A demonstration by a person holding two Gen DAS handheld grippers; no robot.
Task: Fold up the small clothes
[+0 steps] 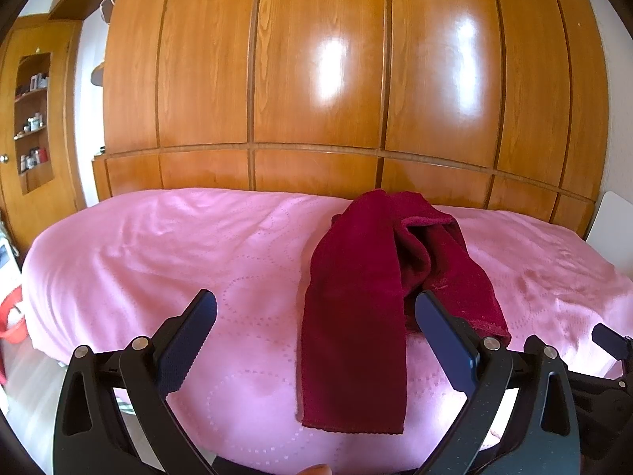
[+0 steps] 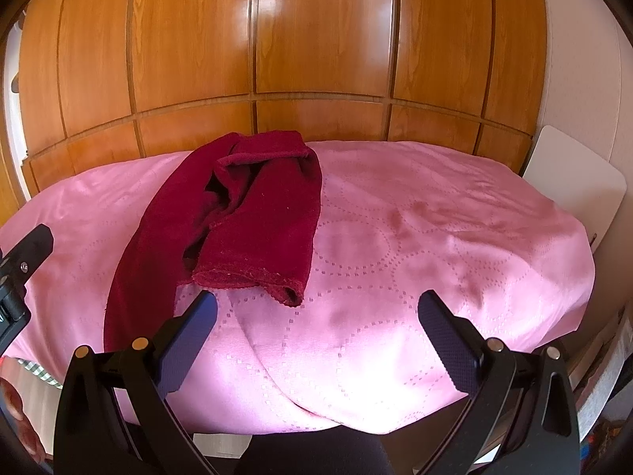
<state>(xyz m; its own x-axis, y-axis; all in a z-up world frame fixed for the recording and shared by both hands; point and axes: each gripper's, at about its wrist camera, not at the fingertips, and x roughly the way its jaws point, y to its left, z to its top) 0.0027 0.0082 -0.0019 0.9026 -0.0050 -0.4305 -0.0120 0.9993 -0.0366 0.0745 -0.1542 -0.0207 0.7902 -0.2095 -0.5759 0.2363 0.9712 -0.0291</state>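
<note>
A dark red velvety garment (image 1: 364, 297) lies rumpled on the pink bedspread (image 1: 166, 253), with one long flap hanging toward the near edge. It also shows in the right wrist view (image 2: 253, 217), left of centre. My left gripper (image 1: 316, 308) is open and empty, its right finger just in front of the garment. My right gripper (image 2: 316, 308) is open and empty, above bare bedspread (image 2: 435, 237) to the right of the garment. The tip of the right gripper shows at the left view's right edge (image 1: 611, 340).
A wall of glossy wooden wardrobe panels (image 1: 316, 79) stands behind the bed. A wooden shelf niche (image 1: 33, 118) with small bottles is at far left. A white board (image 2: 573, 182) leans at the bed's right side. A red basin (image 1: 12, 316) sits on the floor at left.
</note>
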